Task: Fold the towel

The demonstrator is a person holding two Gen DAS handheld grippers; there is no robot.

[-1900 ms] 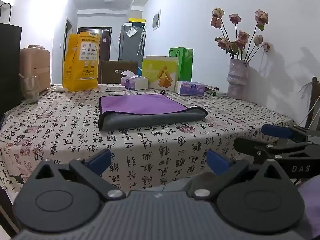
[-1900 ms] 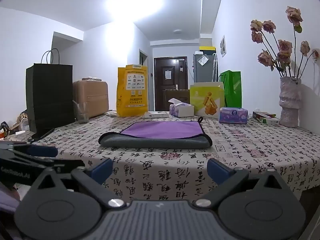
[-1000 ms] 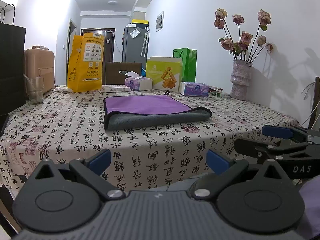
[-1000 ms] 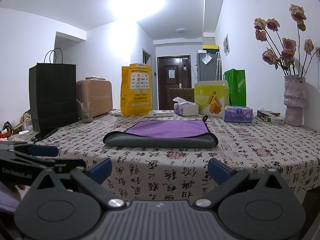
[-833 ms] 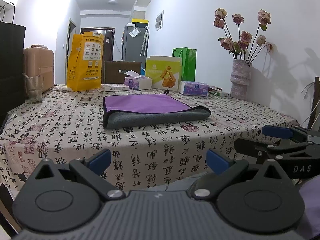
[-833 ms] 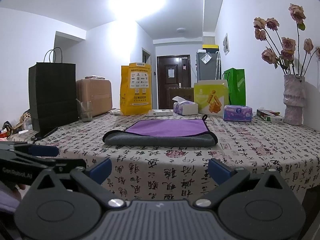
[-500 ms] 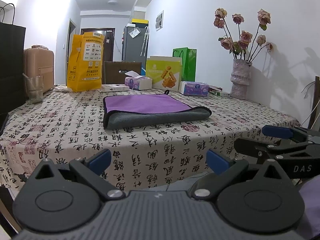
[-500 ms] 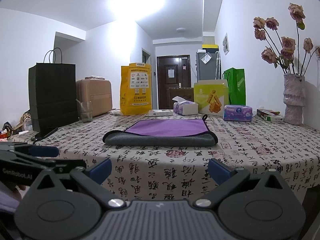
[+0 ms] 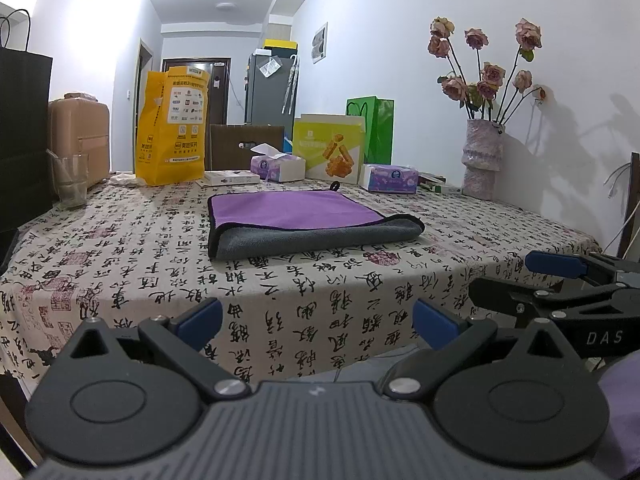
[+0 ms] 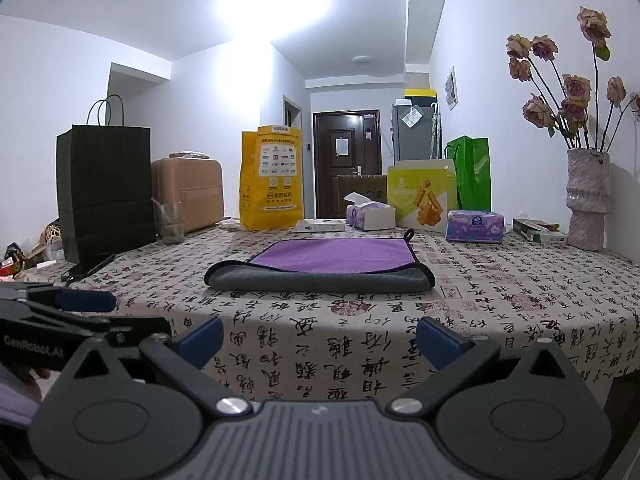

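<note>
A purple and grey towel [image 9: 304, 220] lies folded flat on the table, its rounded grey fold facing me; it also shows in the right wrist view [image 10: 324, 266]. My left gripper [image 9: 316, 322] is open and empty, held off the table's near edge, well short of the towel. My right gripper [image 10: 318, 338] is open and empty, also in front of the table edge. Each gripper shows from the side in the other's view: the right one [image 9: 560, 276], the left one [image 10: 68, 312].
The table wears a calligraphy-print cloth [image 9: 120, 260]. Along its far side stand a yellow bag [image 9: 172, 128], tissue boxes [image 9: 276, 168], a snack box [image 9: 328, 152], a green bag [image 9: 374, 130] and a flower vase [image 9: 482, 160]. A glass [image 9: 72, 180] and a black bag [image 10: 104, 188] stand at left.
Both views have shifted only slightly; the towel lies unchanged. Both grippers stay open and off the table edge.
</note>
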